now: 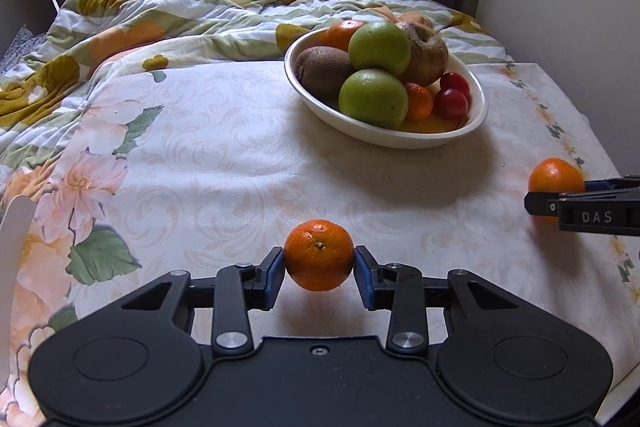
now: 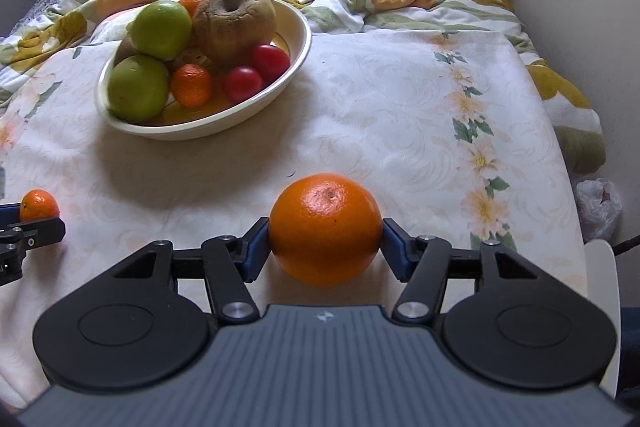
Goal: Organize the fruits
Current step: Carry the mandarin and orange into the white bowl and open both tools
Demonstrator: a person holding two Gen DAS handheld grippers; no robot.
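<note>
My left gripper (image 1: pixel 319 269) is shut on a small mandarin (image 1: pixel 319 254) and holds it just above the cloth. My right gripper (image 2: pixel 325 245) is shut on a large orange (image 2: pixel 325 229), also seen at the right edge of the left wrist view (image 1: pixel 555 175). The mandarin shows at the left edge of the right wrist view (image 2: pixel 38 205). A white oval bowl (image 1: pixel 478 119) (image 2: pixel 298 61) stands beyond both grippers. It holds two green apples (image 1: pixel 374 98), a kiwi (image 1: pixel 324 71), a brown wrinkled apple (image 2: pixel 234 23), small oranges and two red tomatoes (image 2: pixel 256 71).
The floral tablecloth (image 1: pixel 224 163) covers the surface. A crumpled floral quilt (image 1: pixel 172 15) lies behind the bowl, under a window with curtains. A wall runs along the right side. A plastic bag (image 2: pixel 598 203) lies off the cloth's right edge.
</note>
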